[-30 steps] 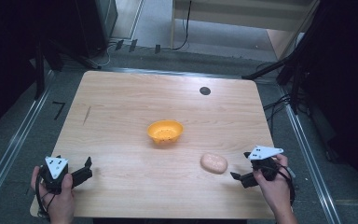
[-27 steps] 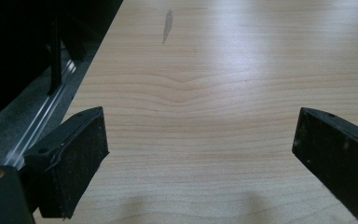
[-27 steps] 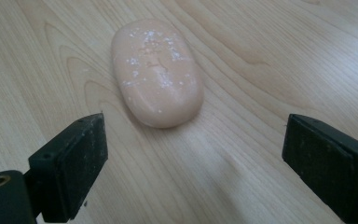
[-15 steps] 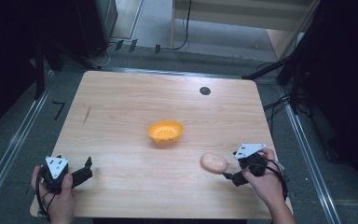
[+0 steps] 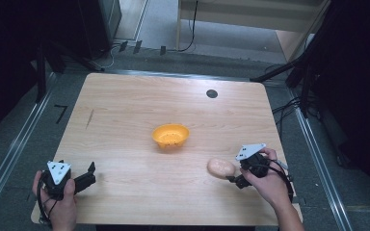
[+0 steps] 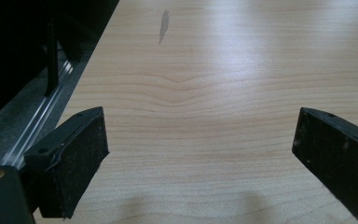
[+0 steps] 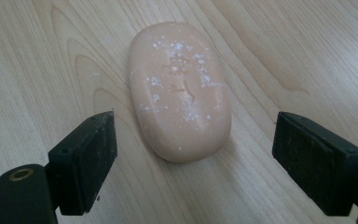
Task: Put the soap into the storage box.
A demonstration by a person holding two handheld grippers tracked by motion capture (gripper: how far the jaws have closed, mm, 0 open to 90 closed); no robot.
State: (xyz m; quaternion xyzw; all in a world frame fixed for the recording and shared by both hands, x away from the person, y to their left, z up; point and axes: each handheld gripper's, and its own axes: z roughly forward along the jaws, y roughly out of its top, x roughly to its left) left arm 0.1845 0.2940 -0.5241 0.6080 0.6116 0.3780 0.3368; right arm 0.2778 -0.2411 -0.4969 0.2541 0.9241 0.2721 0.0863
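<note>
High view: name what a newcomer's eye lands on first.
The bright orange plastic bowl at the middle of the pale wooden table catches the eye first. Next comes the peach oval bar of soap near the front right, lying between the open jaws of the right hand-held gripper, untouched.

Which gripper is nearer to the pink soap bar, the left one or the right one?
The right. The right gripper sits just beside the soap bar, its open jaws facing it. The left gripper rests far away near the table's opposite front corner.
</note>
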